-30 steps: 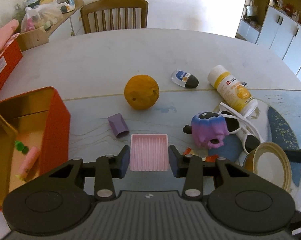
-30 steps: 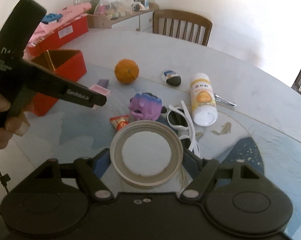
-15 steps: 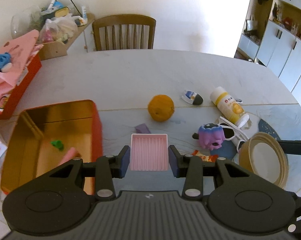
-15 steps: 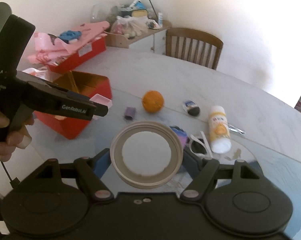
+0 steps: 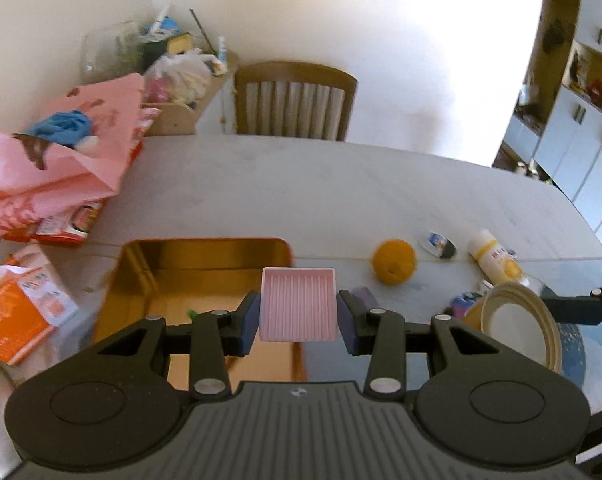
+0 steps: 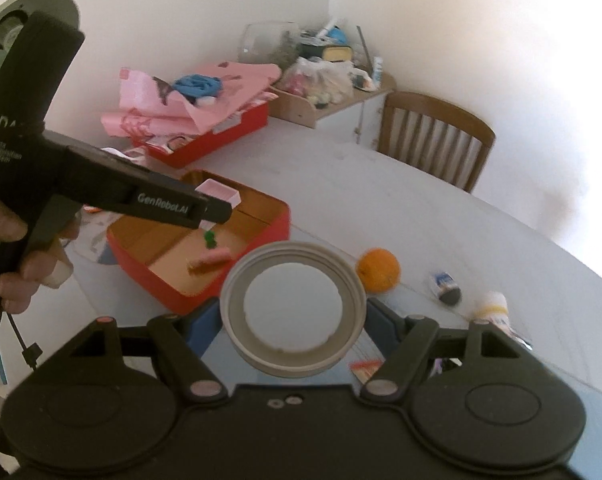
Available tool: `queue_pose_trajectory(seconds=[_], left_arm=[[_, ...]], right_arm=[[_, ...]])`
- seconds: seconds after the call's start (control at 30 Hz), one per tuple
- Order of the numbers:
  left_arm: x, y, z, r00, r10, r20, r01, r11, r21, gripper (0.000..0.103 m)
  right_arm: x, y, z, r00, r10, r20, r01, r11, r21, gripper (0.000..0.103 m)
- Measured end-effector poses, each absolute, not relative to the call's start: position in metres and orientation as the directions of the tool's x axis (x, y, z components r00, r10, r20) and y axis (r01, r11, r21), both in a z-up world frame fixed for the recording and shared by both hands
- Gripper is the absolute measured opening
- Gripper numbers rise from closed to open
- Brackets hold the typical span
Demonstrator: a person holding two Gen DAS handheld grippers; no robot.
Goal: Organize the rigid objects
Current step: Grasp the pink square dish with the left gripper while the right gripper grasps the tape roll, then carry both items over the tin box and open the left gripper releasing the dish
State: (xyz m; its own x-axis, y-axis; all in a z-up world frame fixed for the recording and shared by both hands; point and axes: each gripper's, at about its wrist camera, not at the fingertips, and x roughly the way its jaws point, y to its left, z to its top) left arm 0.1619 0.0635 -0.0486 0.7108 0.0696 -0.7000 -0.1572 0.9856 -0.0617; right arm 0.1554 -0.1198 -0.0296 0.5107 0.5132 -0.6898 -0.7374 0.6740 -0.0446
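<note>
Carrying two items toward the tin: drop and collision risks

Left gripper (image 5: 299, 312) is clamped on the pink ridged tray (image 5: 297, 304), jaws pressing its two long sides. Tray sits centre frame in the left wrist view, over the right rim of the red tin (image 5: 205, 276) with the gold lining. Right gripper (image 6: 293, 322) is clamped on the round grey lid (image 6: 293, 308), jaws set wide around its rim, lid at lower centre of the right wrist view, short of the tin's near wall.

Risks:
- Lid is held by a curved rim only. Any tilt or a jolt probably lets it rotate or slip out.
- Both tools head for one opening, left one crossing the upper left of the right view. Fingers or loads could clash.
- Tin already holds a green piece (image 6: 209, 239) and a pink stick (image 6: 209, 260); tray may land on them and sit crooked.
- Orange (image 6: 378, 270), at centre right, rolls if bumped.
</note>
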Motion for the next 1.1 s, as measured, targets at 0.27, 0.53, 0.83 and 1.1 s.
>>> queue_pose_trajectory(seconds=[0.27, 0.53, 0.83, 1.1], left_arm=[[0.162, 0.114, -0.048, 0.716, 0.119, -0.687, -0.219, 0.974, -0.059, 0.04], [0.177, 0.155, -0.063, 0.697, 0.128, -0.706, -0.251, 0.965, -0.074, 0.04], [0.21, 0.173, -0.091, 0.665, 0.107, -0.739, -0.221, 0.974, -0.058, 0.04], [0.235, 0.18, -0.116, 0.622, 0.085, -0.778, -0.198, 0.979, -0.052, 0.04]], right_arm=[[0.156, -0.07, -0.031, 0.488, 0.53, -0.693, -0.773, 0.631, -0.062, 0.076], [0.166, -0.025, -0.043, 0.452, 0.525, -0.721, -0.803, 0.591, -0.073, 0.076], [0.189, 0.025, -0.076, 0.409, 0.477, -0.778, -0.823, 0.561, -0.088, 0.075], [0.193, 0.053, -0.099, 0.354, 0.458, -0.815, -0.858, 0.505, -0.089, 0.075]])
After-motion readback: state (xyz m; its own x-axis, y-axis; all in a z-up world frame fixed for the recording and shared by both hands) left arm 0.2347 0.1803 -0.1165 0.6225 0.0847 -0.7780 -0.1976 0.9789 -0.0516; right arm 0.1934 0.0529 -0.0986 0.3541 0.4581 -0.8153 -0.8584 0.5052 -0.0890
